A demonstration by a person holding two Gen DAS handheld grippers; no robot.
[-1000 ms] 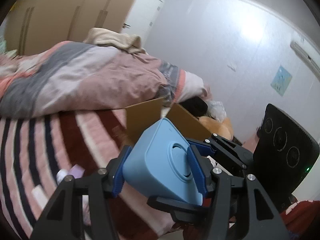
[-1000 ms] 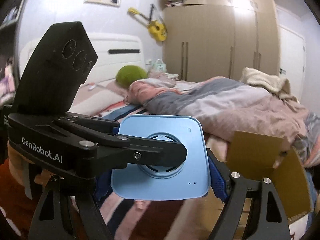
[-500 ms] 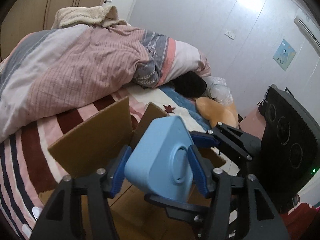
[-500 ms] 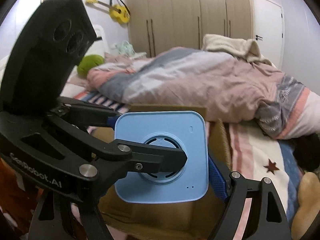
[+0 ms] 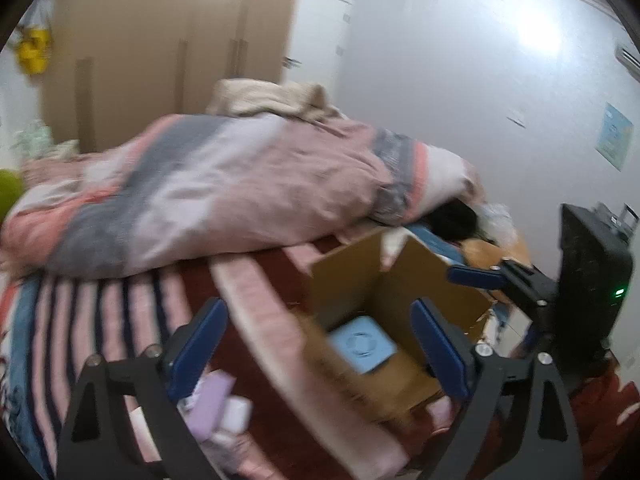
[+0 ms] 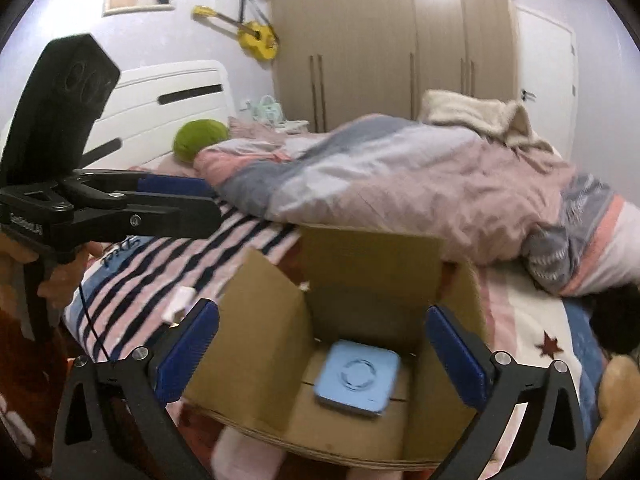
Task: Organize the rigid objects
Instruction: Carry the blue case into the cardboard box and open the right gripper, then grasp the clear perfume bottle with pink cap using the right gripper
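A light blue square device [image 6: 357, 383] [image 5: 362, 344] lies flat on the floor of an open cardboard box [image 6: 264, 320] [image 5: 348, 276] that stands on the striped bed. My right gripper [image 6: 322, 356] hangs above the box, its jaws opening wide, nothing between the blue pads. My left gripper [image 5: 318, 350] is also opening, empty, held above the box's near-left rim; its view is blurred. In the right wrist view the left gripper [image 6: 176, 204] shows at the left, held by a hand [image 6: 60, 272].
A crumpled pink and grey duvet [image 6: 400, 184] lies behind the box. Small pale purple and white items [image 5: 218, 404] lie on the striped sheet [image 5: 100, 312] left of the box. A green round thing [image 6: 200, 138] rests by the headboard. A wardrobe [image 6: 380, 40] stands behind.
Both grippers held the blue device above the bed, then over the box. Now both jaws stand wide apart and the device lies inside the box. The left gripper has drawn back leftward.
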